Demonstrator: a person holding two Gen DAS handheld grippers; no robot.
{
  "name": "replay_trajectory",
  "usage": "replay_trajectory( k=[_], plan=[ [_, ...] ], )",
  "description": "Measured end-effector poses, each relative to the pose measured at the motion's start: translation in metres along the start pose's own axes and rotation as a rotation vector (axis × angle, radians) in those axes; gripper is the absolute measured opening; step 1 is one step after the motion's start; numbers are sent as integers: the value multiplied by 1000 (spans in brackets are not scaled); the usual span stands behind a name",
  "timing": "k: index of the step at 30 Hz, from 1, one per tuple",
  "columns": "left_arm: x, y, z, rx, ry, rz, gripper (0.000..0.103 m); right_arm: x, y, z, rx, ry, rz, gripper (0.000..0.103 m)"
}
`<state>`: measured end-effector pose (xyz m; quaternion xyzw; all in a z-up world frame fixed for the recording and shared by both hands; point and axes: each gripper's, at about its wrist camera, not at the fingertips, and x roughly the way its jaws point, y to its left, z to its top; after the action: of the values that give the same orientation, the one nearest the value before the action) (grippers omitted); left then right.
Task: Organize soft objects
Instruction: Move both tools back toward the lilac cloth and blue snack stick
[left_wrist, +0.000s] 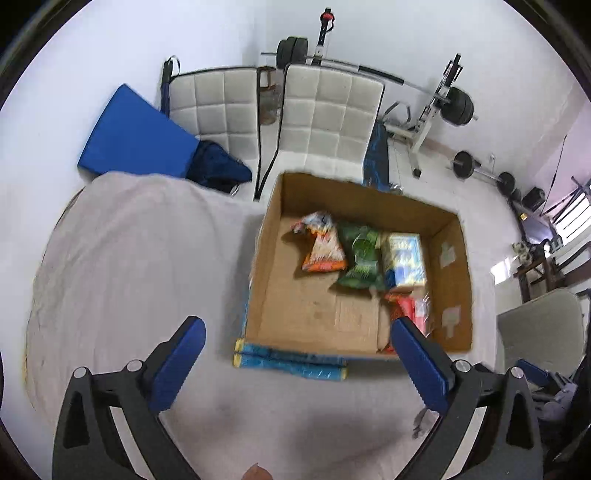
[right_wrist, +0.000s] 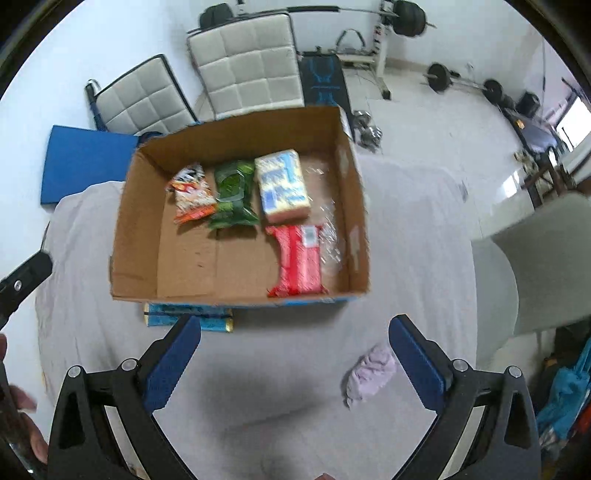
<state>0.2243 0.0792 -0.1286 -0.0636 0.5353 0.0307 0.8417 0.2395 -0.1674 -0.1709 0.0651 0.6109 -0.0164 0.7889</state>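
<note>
Overhead, left gripper (left_wrist: 297, 356) and right gripper (right_wrist: 294, 354) — jaws apart, empty — above cardboard box (right_wrist: 236, 136).

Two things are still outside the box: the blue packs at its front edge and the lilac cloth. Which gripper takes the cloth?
Right. The lilac cloth lies just inside the open right gripper, beside its right-hand finger. The left gripper faces the blue packs and cardboard box.

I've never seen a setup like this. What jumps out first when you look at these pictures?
An open cardboard box sits mid-table on a pale cloth, holding four bright packs: orange, green, blue-and-yellow and red. Both claws, left and right, hang wide open and empty in front of it. A crumpled lilac cloth lies by the right claw, and two blue packs lie against the box's near wall.
</note>
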Motion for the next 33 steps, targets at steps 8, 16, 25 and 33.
replay_trajectory(
  k=[8, 16, 25, 33],
  plan=[
    [83, -9, -58, -71, 178, 121, 103, 60, -72, -53, 168, 109, -66, 103],
    [141, 24, -87, -273, 231, 106, 103, 101, -108, -97, 192, 188, -102, 103],
    [164, 77, -77, -195, 280, 37, 103, 129, -94, -101, 68, 206, -109, 103],
    [202, 62, -56, -14, 299, -14, 103, 142, -56, -96, -25, 200, -81, 103]
  ],
)
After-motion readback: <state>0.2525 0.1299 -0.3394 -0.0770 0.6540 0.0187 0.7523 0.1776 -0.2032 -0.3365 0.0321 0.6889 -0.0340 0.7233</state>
